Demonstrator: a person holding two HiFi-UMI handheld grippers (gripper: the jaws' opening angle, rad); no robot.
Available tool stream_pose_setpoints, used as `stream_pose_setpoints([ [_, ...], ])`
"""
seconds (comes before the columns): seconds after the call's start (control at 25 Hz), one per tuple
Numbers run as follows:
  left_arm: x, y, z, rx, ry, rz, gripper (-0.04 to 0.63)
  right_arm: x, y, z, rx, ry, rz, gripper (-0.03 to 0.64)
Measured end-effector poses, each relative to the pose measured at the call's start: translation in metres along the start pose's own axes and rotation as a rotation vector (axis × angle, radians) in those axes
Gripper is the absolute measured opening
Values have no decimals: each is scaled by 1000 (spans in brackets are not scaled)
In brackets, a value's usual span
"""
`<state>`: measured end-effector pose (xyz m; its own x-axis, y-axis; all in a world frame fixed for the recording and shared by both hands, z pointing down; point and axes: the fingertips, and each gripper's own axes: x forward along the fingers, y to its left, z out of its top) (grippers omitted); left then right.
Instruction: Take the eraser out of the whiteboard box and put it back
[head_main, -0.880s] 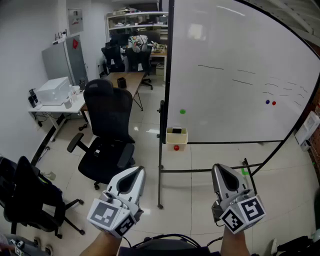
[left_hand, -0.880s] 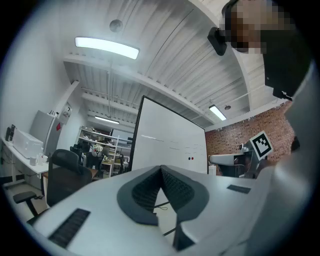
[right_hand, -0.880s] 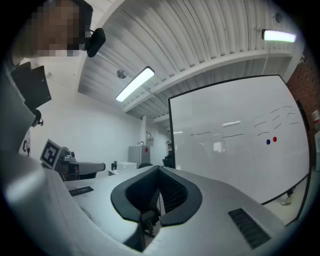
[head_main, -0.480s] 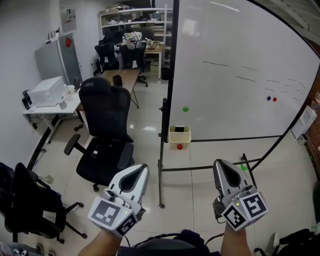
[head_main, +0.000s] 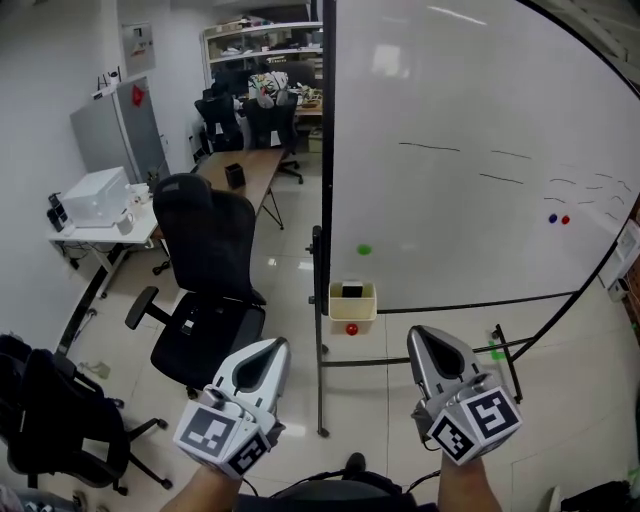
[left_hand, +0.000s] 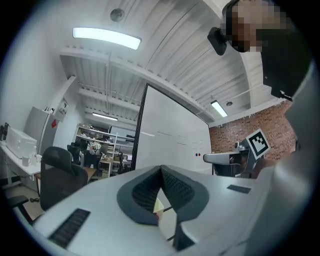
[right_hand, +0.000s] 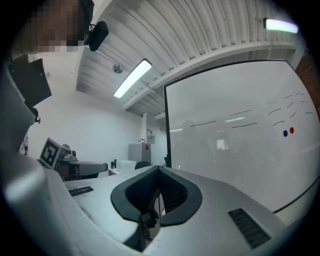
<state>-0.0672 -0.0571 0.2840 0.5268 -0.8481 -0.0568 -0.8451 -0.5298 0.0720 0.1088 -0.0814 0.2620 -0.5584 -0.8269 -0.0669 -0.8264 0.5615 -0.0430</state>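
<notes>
A cream whiteboard box (head_main: 352, 303) hangs at the lower left corner of the whiteboard (head_main: 480, 150), with the black eraser (head_main: 352, 290) standing in it. Both grippers are held low in the head view, well short of the box and pointing toward it. My left gripper (head_main: 272, 347) is shut and empty; in the left gripper view its jaws meet at the tip (left_hand: 161, 169), and a bit of the cream box (left_hand: 158, 206) shows through the gap beneath. My right gripper (head_main: 420, 333) is also shut with nothing in it (right_hand: 159, 168).
A black office chair (head_main: 205, 290) stands left of the whiteboard's post (head_main: 322, 300). A red magnet (head_main: 351, 328) sits under the box and a green one (head_main: 364, 249) above it. The stand's foot bars (head_main: 420, 360) cross the floor ahead. Desks (head_main: 100, 225) and another chair (head_main: 50, 420) lie to the left.
The head view has shifted a little, so the whiteboard post and box sit slightly further left and lower. Both grippers stay low, shut and empty.
</notes>
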Motion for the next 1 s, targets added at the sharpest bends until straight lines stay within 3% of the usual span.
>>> stream_pose_setpoints([
  [0.4, 86, 32, -10, -5, 25, 59, 32, 72, -59, -18, -9, 57, 75, 28],
  [1.0, 131, 127, -11, -16, 29, -26, 31, 172, -61, -31, 11, 66, -62, 28],
])
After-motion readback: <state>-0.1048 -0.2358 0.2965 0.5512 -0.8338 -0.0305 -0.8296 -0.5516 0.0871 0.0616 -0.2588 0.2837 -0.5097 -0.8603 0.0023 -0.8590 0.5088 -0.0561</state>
